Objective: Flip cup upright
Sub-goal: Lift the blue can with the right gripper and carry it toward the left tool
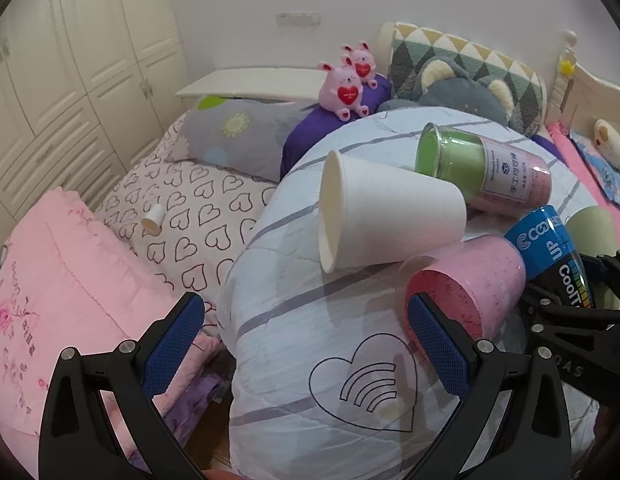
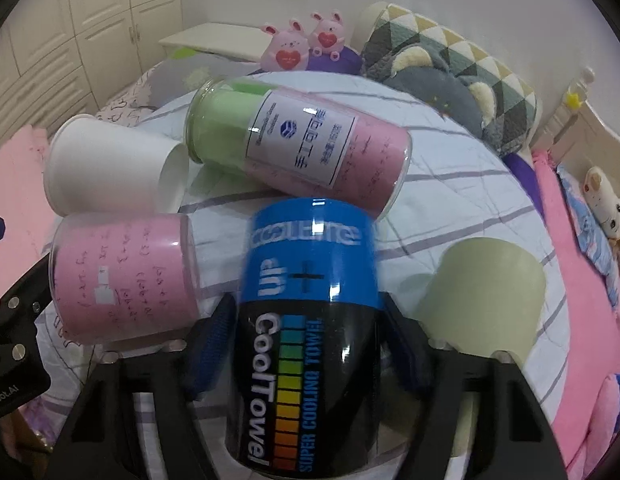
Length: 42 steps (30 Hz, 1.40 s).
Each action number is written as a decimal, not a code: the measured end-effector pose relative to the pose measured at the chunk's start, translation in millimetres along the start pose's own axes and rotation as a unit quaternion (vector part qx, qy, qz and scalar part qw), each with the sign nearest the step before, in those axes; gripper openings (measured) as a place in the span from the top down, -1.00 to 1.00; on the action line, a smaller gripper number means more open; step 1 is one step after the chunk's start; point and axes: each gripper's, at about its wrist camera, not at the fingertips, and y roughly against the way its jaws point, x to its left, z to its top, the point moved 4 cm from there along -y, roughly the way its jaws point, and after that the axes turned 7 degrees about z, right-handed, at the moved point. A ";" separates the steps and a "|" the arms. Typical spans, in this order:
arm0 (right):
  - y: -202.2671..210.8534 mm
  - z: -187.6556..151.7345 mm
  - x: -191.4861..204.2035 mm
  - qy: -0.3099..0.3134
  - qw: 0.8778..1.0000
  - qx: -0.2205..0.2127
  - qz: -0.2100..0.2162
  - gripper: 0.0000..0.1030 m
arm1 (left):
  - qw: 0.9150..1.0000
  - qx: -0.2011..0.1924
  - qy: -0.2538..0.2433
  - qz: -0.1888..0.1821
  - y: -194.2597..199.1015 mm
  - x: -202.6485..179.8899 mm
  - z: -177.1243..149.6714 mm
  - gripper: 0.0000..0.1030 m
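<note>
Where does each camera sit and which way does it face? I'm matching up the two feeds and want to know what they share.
Left wrist: rides the left gripper, looking along its open blue-padded fingers over the quilt at the white paper cup lying on its side; the right gripper's black frame shows at the right edge.
Right wrist: rides the right gripper, facing the headboard, its fingers clamped on the blue CoolTowel can; the left gripper's frame shows at the left edge.
Shared: the white paper cup, the can, the pink-lined clear cup and the green-and-pink jar.

Black hand-held gripper (image 1: 305, 344), blue textured pads (image 1: 171, 344), silver screws
</note>
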 end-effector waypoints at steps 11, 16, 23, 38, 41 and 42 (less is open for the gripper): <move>5.5 5.5 -1.6 0.000 1.000 -0.005 0.005 -0.32 | 1.000 -0.005 -0.001 0.000 5.9 0.6 -1.8 -0.99; 14.1 6.2 1.2 0.009 1.000 -0.019 0.006 -0.31 | 1.000 -0.008 0.005 -0.010 10.9 3.7 -3.1 -0.99; 22.6 4.6 3.9 0.011 0.999 -0.024 0.017 -0.31 | 1.000 -0.013 0.011 -0.009 16.3 8.0 -6.7 -0.99; -17.7 0.7 10.0 0.038 0.998 0.036 -0.025 -0.31 | 1.000 -0.010 0.016 -0.005 16.4 13.8 -18.7 -0.99; -13.8 -0.7 9.2 0.025 0.999 0.038 -0.003 -0.30 | 1.000 -0.009 0.014 -0.005 17.1 13.4 -19.0 -0.99; -12.9 -1.3 9.0 0.024 0.999 0.040 0.004 -0.30 | 1.000 -0.010 0.014 -0.006 18.0 13.3 -19.3 -0.99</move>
